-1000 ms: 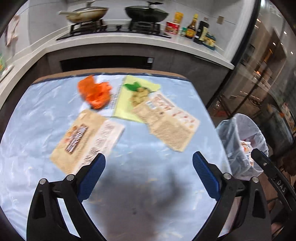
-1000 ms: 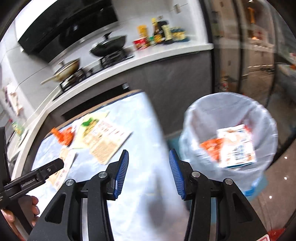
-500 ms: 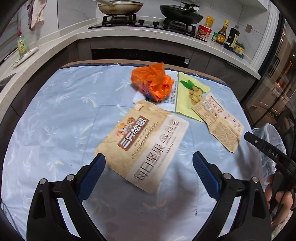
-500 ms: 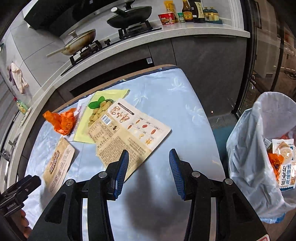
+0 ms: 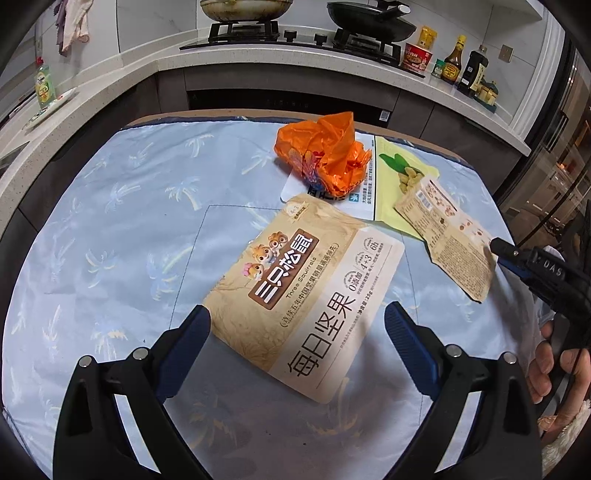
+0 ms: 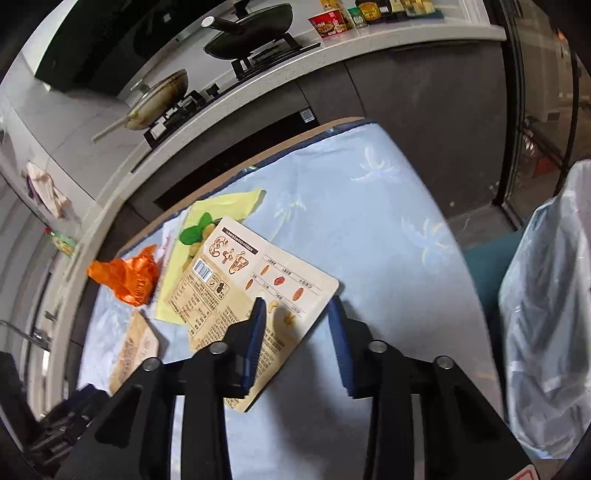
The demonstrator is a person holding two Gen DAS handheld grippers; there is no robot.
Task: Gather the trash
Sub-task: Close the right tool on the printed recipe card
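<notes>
Crumpled wrapper [image 5: 325, 155] behind the nut pouch [image 5: 306, 291]; overlapping packets [image 5: 443, 229] right, bin bag [image 6: 550, 306] beyond the table [image 5: 110, 229].

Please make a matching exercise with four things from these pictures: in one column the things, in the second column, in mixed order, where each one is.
Things
1. orange wrapper
2. squirrel snack bag
3. black pan
4. white bin bag

Places
A. on the stove
B. beside the table, off its edge
C. flat on the blue cloth, in front of the left gripper
D. crumpled, at the far side of the table

Pairs: 1-D, 2-C, 3-A, 4-B
</notes>
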